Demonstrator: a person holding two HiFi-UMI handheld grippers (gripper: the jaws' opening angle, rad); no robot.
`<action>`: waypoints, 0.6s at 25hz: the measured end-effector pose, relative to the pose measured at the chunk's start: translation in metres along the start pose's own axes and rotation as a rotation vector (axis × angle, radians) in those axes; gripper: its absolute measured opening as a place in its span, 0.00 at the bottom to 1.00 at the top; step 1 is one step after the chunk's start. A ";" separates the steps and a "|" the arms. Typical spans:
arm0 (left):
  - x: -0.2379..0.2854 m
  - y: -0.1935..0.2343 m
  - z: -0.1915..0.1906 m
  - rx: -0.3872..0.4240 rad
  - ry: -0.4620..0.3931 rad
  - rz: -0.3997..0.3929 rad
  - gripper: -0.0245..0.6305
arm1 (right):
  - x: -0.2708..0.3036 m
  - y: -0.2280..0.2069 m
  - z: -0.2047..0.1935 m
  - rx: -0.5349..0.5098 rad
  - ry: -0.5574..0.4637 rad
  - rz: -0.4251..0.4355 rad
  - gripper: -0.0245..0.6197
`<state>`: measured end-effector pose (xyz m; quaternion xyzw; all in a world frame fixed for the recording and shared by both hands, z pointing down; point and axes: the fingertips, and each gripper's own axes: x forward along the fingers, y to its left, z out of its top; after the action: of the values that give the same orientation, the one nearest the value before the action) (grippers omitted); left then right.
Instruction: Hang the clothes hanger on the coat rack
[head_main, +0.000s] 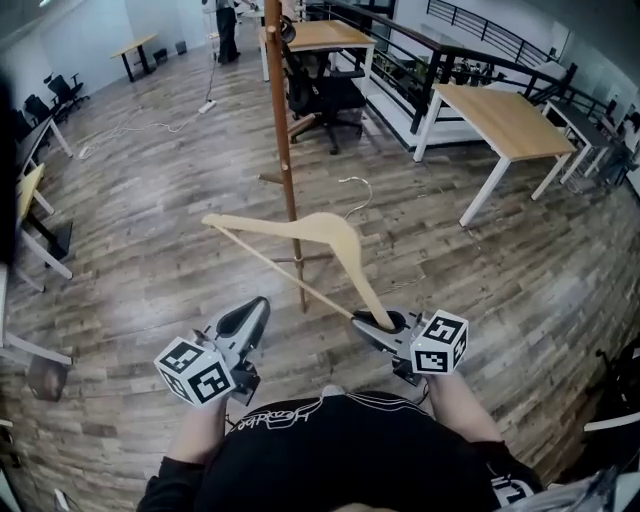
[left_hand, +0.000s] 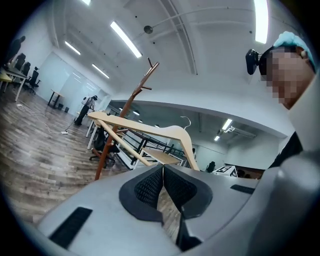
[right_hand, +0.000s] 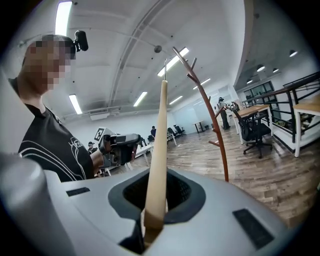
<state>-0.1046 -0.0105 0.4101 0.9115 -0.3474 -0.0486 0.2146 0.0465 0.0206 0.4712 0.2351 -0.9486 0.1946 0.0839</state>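
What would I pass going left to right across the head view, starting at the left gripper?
The left gripper → coat rack pole → right gripper → wooden table. The hanger spans the middle, so it is left out.

The left gripper's (left_hand: 162, 170) dark ribbed fingers (left_hand: 147, 189) meet, empty; beyond, a pale wooden clothes hanger (left_hand: 167, 131) overlaps a far brown wooden coat rack (left_hand: 124, 112).

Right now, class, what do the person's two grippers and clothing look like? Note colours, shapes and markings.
The left gripper and right gripper are pale grey shells that taper to fingers lined with black textured pads. Each carries a white cube with black square markers. The person wears a black top with thin white lines.
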 end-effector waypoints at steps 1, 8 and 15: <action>0.012 0.000 0.003 0.015 0.004 -0.002 0.05 | -0.003 -0.011 0.003 -0.007 0.002 -0.001 0.14; 0.078 -0.004 0.018 0.038 -0.001 -0.007 0.05 | -0.022 -0.075 0.022 -0.058 0.014 -0.001 0.14; 0.088 0.030 0.027 0.036 -0.007 0.027 0.05 | -0.001 -0.101 0.037 -0.068 0.009 0.016 0.14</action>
<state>-0.0630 -0.0977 0.4033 0.9103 -0.3612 -0.0427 0.1978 0.0929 -0.0766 0.4709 0.2236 -0.9561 0.1640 0.0945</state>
